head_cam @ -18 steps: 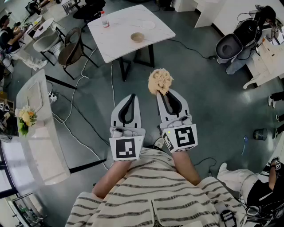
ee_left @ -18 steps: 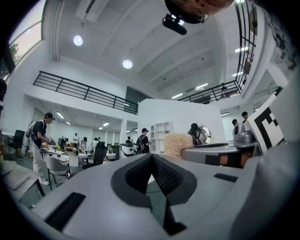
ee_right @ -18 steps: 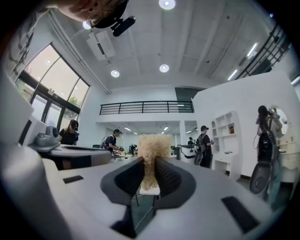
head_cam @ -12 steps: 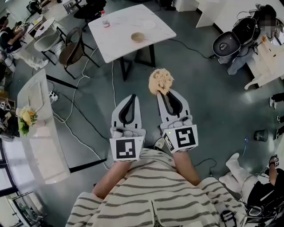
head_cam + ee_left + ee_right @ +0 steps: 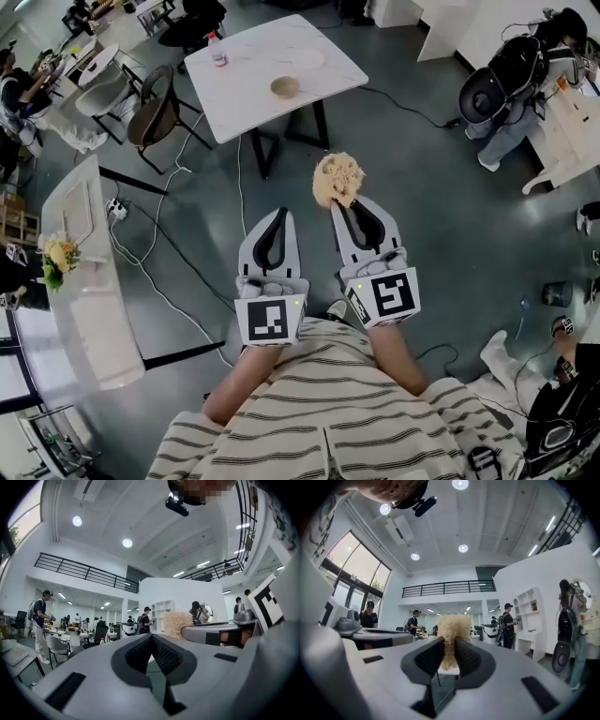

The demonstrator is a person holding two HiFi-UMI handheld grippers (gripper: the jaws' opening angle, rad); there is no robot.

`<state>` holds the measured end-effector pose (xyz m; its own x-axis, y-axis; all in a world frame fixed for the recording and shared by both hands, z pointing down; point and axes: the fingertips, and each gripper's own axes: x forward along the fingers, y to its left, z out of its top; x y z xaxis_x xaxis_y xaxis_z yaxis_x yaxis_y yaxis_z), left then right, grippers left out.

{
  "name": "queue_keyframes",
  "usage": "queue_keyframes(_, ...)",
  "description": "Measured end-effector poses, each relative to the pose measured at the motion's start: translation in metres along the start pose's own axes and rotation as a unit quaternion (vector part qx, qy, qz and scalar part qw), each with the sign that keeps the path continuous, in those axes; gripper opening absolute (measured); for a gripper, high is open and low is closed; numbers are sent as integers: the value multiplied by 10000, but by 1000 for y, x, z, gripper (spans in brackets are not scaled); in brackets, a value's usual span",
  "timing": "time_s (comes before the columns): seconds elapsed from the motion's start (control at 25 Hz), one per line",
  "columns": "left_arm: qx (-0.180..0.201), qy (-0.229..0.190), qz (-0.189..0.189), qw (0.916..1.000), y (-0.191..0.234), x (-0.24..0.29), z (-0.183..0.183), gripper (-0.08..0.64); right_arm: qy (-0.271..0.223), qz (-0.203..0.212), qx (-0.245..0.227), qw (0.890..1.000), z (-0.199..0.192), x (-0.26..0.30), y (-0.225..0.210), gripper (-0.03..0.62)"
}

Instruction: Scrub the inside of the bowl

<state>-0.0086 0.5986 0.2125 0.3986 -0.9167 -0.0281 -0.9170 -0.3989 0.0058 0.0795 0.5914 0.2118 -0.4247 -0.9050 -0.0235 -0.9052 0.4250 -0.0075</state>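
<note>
A small tan bowl (image 5: pixel 285 87) sits on the white marble table (image 5: pixel 246 75) far ahead of me in the head view. My right gripper (image 5: pixel 337 202) is shut on a beige fibrous scrubber (image 5: pixel 337 179), which sticks out past the jaw tips; in the right gripper view the scrubber (image 5: pixel 452 632) is pinched between the dark pads. My left gripper (image 5: pixel 281 213) hangs beside it, shut with nothing between its jaws (image 5: pixel 151 637). Both grippers are held close to my body, well short of the table.
A bottle (image 5: pixel 217 51) stands at the table's far left corner and a white plate (image 5: pixel 312 56) lies beyond the bowl. Chairs (image 5: pixel 153 111) stand left of the table. Cables (image 5: pixel 159 234) trail over the dark floor. A long white counter (image 5: pixel 84 272) runs on the left.
The table and bowl have shifted slightly up and left in the head view. Both grippers keep their pose, the scrubber still held.
</note>
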Motion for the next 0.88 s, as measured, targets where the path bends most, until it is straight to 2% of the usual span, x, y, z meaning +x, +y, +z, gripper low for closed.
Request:
queue_keyframes(0.2,30,43,140,9999,-25,18,-6,3,-12,55,20,10000,-1,-4,-32,74)
queue_keyframes(0.44,29,260,275,9993,-22,41,-22,3,73,194,230,9995,-16,16,-46,72)
queue_keyframes(0.68,-179,318,267,9990,2,89,-46,3,208,172,174,9995,-35,63,-66,72)
queue_keyframes(0.88,-216,163,165,9995,45,151,-45,3,285,211,-30,9994,-35,131,-81,72)
